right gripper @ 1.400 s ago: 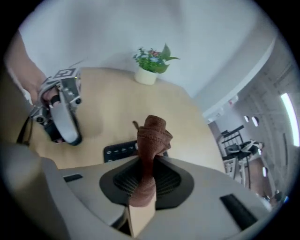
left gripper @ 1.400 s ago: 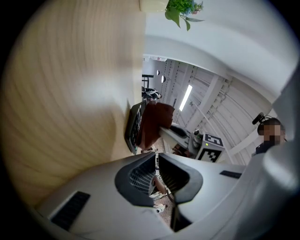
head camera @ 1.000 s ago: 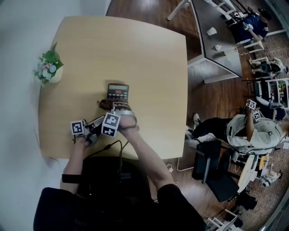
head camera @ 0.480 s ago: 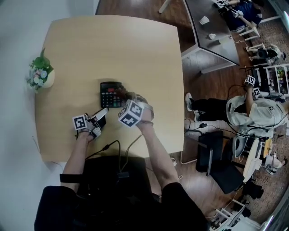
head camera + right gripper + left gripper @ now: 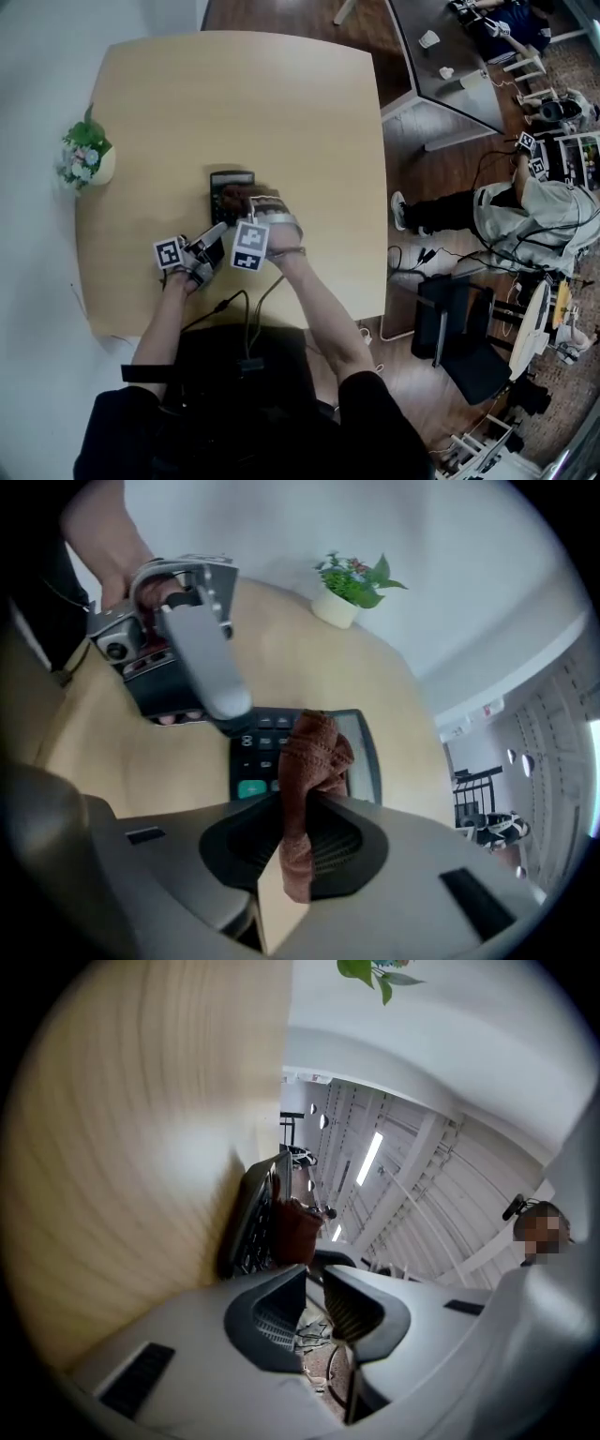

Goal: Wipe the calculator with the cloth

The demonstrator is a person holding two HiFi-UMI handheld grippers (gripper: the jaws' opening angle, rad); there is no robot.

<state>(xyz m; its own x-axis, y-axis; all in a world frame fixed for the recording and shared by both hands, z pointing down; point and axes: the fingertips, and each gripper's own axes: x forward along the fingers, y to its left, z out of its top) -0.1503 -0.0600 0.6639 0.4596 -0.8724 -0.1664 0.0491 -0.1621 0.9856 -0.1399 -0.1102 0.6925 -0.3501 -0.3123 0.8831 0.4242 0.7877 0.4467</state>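
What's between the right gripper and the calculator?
The brown cloth, pinched in the right gripper, is bunched over the calculator; the right gripper view shows it.

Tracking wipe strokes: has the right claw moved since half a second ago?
Yes: in the head view the right claw slid left over the calculator, from its right edge toward its middle.

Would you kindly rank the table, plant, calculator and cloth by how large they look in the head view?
Largest: table.
Next: plant and calculator look alike, and the calculator is partly covered, so unranked.
Smallest: cloth.
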